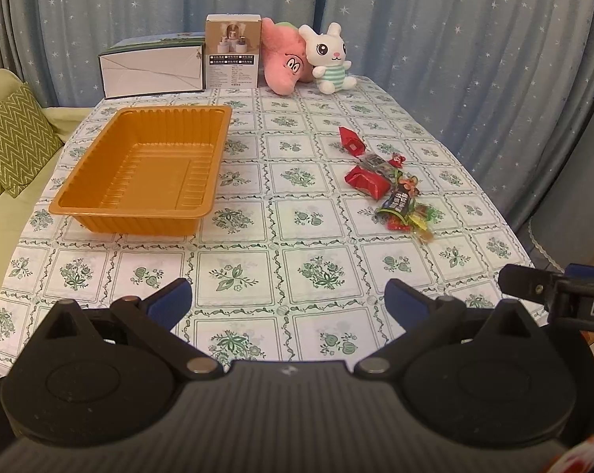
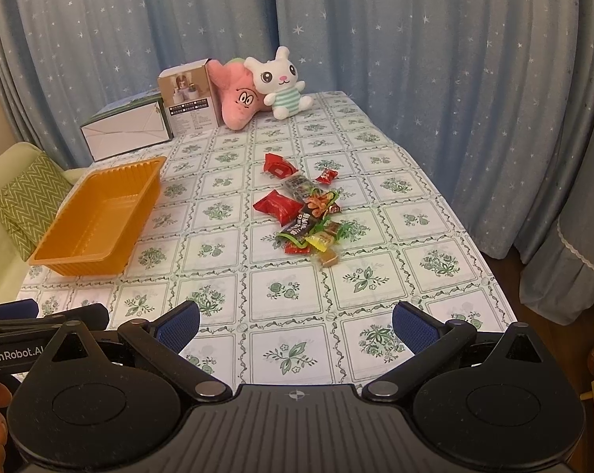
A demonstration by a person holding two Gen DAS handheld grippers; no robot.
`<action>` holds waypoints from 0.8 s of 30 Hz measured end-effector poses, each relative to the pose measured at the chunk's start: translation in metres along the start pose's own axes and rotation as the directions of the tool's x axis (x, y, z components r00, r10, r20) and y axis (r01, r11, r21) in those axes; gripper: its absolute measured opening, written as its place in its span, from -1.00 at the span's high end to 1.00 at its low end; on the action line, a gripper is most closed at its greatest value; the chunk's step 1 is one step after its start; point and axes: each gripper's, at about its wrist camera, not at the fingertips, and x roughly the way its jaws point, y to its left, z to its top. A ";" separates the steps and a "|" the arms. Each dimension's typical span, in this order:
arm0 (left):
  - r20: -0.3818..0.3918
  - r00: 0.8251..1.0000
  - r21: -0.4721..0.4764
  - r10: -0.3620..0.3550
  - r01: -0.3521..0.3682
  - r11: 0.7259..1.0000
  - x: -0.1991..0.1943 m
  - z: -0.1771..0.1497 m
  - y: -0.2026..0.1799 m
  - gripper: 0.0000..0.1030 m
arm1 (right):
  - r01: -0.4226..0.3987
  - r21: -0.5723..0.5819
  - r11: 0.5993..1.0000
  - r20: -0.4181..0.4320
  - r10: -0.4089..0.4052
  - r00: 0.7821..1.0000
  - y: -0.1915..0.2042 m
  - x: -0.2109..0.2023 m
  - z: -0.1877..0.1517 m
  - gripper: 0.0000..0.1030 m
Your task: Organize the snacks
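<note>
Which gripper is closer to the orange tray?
Left. The left gripper sits just right of the orange tray; the right gripper is farther right, facing the snacks.

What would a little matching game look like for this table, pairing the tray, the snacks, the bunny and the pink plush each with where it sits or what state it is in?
Things:
1. tray
2. snacks
3. bunny
4. pink plush

Descriptions:
A. scattered loose on the cloth, right of the tray
B. white, striped shirt, sitting at the far end
C. orange and empty, on the left
D. leaning against a small box at the far end

Pairs: 1-C, 2-A, 3-B, 4-D
</note>
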 end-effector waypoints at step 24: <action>0.000 1.000 0.005 -0.006 0.006 1.000 0.000 0.005 -0.006 -1.00 | 0.000 0.008 1.000 0.002 0.000 1.000 -0.003 -0.003 0.004 -1.00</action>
